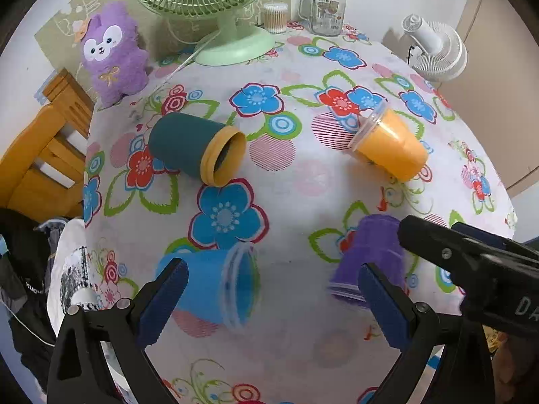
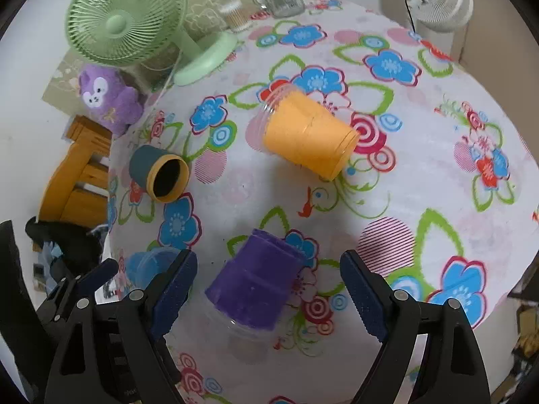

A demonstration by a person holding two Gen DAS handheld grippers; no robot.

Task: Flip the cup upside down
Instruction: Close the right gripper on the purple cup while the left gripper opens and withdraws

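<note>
Several cups lie on their sides on the flowered tablecloth (image 1: 303, 175). A blue cup (image 1: 215, 286) lies just ahead of my left gripper (image 1: 269, 303), beside its left finger, mouth to the right. A purple cup (image 2: 256, 282) lies between the open fingers of my right gripper (image 2: 269, 296), mouth toward me; it also shows in the left wrist view (image 1: 374, 256). An orange cup (image 2: 310, 138) and a dark teal cup with a yellow rim (image 1: 192, 148) lie farther back. Both grippers are open and hold nothing.
A green desk fan (image 1: 215, 10), a purple plush toy (image 1: 111, 54), a glass mug jar (image 1: 328, 10), a cotton-swab tub (image 1: 275, 17) and a white fan (image 1: 438, 50) stand along the far edge. A wooden chair (image 1: 47, 148) stands left of the table.
</note>
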